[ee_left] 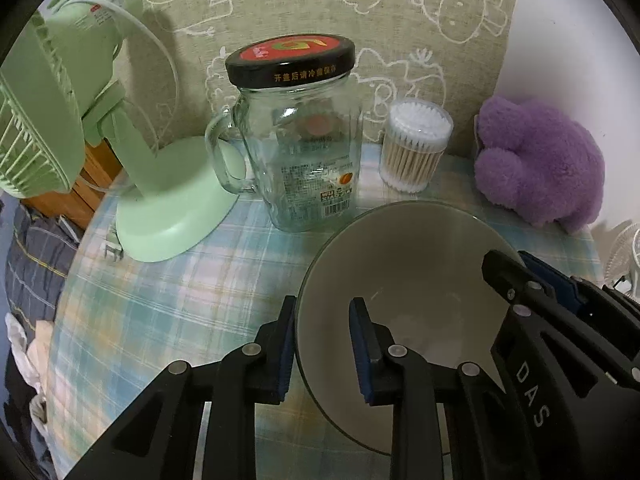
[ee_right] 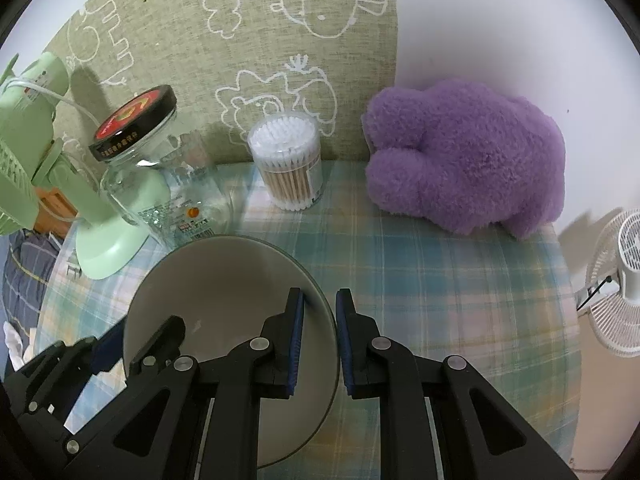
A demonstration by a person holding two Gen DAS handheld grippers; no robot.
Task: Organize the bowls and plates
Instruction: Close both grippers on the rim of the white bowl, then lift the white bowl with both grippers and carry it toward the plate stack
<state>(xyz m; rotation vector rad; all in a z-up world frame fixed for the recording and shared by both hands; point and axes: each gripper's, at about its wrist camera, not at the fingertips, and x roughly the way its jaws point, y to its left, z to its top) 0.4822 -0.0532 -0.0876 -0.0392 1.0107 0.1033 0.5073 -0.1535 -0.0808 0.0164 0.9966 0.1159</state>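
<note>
Both grippers, left [ee_left: 324,344] and right [ee_right: 318,340], clamped on empty bowl [ee_left: 400,264] rim (opposite sides).
Behind: lidded glass jar [ee_left: 308,152], empty; tub of cotton swabs [ee_left: 414,148], full.

The bowl [ee_left: 404,264] is showing a smooth, matt grey-white glaze. The jar [ee_left: 304,160] is gleaming as clear glass under a glossy black lid [ee_left: 291,60]. The tablecloth [ee_right: 460,280] is lying as soft woven plaid, the purple toy [ee_right: 468,156] is looking fuzzy, and the green fan [ee_left: 168,216] is shining as smooth plastic.

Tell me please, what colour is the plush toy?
Purple; the plush toy shows best in the right wrist view.
</note>
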